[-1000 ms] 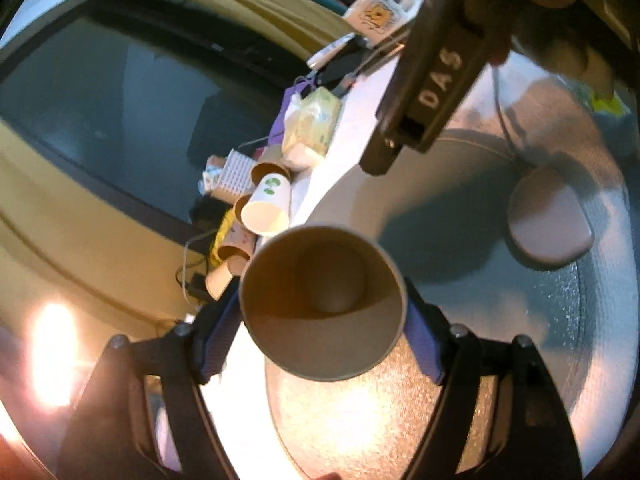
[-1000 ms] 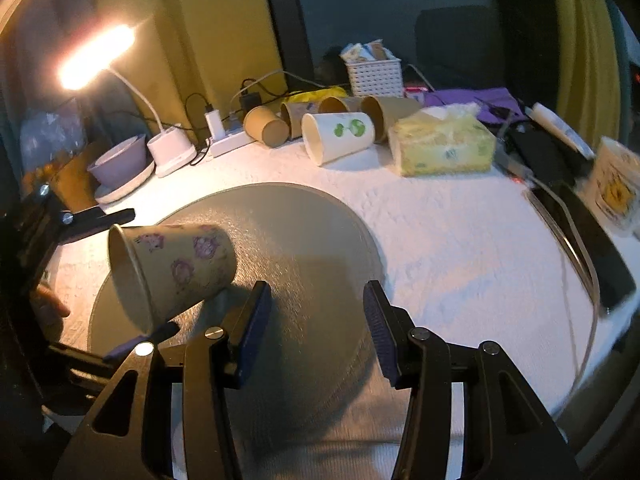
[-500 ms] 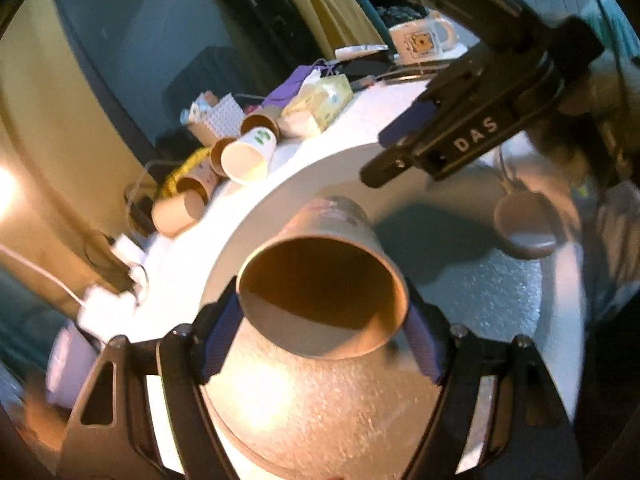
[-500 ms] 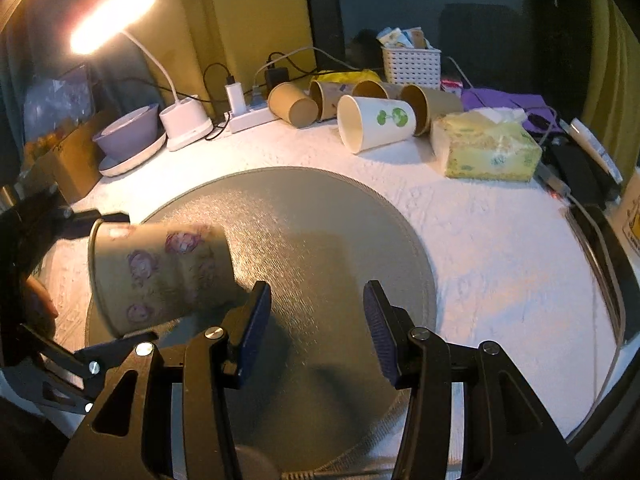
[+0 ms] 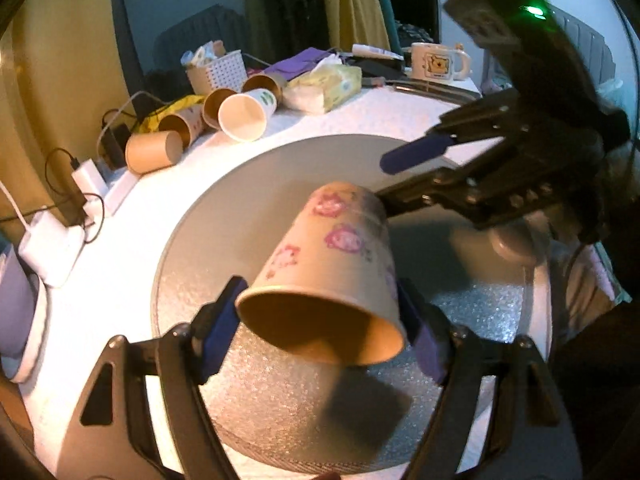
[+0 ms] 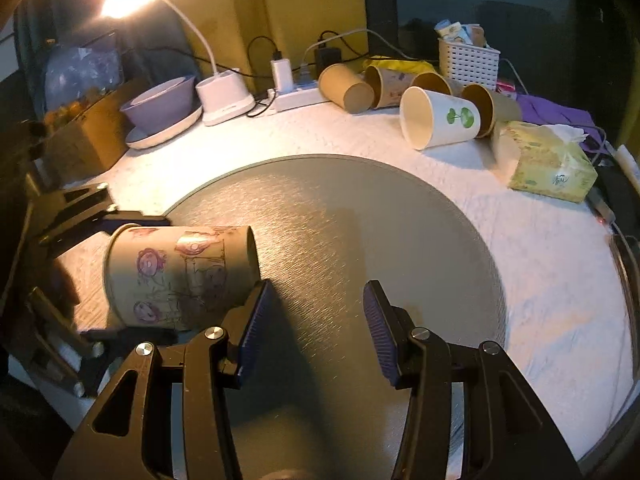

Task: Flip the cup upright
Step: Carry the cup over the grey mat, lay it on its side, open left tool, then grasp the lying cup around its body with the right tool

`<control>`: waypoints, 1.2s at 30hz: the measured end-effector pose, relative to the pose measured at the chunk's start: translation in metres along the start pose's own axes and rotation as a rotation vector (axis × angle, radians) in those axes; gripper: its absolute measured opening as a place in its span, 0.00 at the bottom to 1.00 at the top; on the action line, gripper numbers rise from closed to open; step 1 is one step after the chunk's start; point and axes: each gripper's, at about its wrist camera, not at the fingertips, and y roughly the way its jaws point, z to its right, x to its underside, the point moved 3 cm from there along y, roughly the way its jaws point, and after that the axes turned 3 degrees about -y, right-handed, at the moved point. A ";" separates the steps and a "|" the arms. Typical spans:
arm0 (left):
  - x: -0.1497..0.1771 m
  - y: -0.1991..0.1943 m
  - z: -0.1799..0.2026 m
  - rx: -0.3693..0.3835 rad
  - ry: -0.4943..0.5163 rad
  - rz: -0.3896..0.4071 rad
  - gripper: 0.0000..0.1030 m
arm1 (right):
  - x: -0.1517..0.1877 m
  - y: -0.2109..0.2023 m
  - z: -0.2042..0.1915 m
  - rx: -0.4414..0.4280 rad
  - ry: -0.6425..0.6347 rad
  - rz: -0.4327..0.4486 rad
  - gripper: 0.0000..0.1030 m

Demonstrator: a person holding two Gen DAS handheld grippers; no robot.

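Note:
A paper cup with pink flower prints (image 5: 332,264) is held in my left gripper (image 5: 320,320), which is shut on it near the rim. The cup lies on its side in the air above the round grey mat (image 5: 280,168), its mouth toward the left wrist camera and its base away. In the right wrist view the same cup (image 6: 176,276) shows at the left, held by the left gripper's fingers (image 6: 120,216). My right gripper (image 6: 312,332) is open and empty, just right of the cup's base, over the mat (image 6: 380,220).
Several paper cups (image 6: 436,120) lie on their sides at the back of the white table. A tissue pack (image 6: 548,164), white basket (image 6: 468,60), lamp base (image 6: 224,96), power strip (image 6: 296,96) and purple bowl (image 6: 160,104) stand around them. A mug (image 5: 436,60) stands far back.
My left gripper has turned the cup, so its mouth tips downward toward the camera and its printed side shows. The right gripper has stayed open beside the cup.

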 end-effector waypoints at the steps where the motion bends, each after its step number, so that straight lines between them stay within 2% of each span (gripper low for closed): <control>1: 0.000 0.000 -0.001 0.002 -0.006 -0.004 0.77 | 0.001 -0.003 -0.003 0.001 -0.007 0.000 0.49; 9: 0.002 0.000 -0.007 -0.013 -0.045 -0.054 0.79 | 0.020 -0.019 -0.022 -0.022 -0.042 -0.013 0.49; 11: 0.002 -0.003 -0.007 -0.013 -0.051 -0.051 0.82 | 0.022 -0.019 -0.027 -0.029 -0.054 -0.016 0.49; 12: 0.002 -0.005 -0.007 -0.015 -0.055 -0.049 0.90 | 0.022 -0.019 -0.029 -0.030 -0.058 -0.017 0.49; 13: 0.002 -0.008 -0.008 -0.018 -0.060 -0.045 0.92 | 0.022 -0.018 -0.029 -0.028 -0.060 -0.018 0.49; 20: 0.006 -0.030 -0.021 -0.044 -0.130 -0.017 0.93 | 0.013 -0.022 -0.025 -0.008 -0.082 -0.002 0.49; 24: 0.012 -0.044 -0.026 -0.057 -0.169 -0.008 0.93 | 0.006 -0.026 -0.041 -0.050 -0.193 -0.010 0.50; 25: 0.014 -0.048 -0.028 -0.066 -0.183 -0.006 0.93 | 0.005 -0.026 -0.046 -0.056 -0.227 -0.013 0.53; 27: 0.019 -0.054 -0.034 -0.085 -0.224 -0.007 0.93 | -0.001 -0.028 -0.059 -0.063 -0.316 -0.023 0.69; 33: 0.036 -0.069 -0.051 -0.105 -0.365 -0.007 0.93 | -0.021 -0.027 -0.094 -0.052 -0.545 -0.067 0.69; 36: 0.045 -0.076 -0.058 -0.099 -0.415 0.011 0.93 | -0.027 -0.020 -0.102 -0.037 -0.607 -0.101 0.69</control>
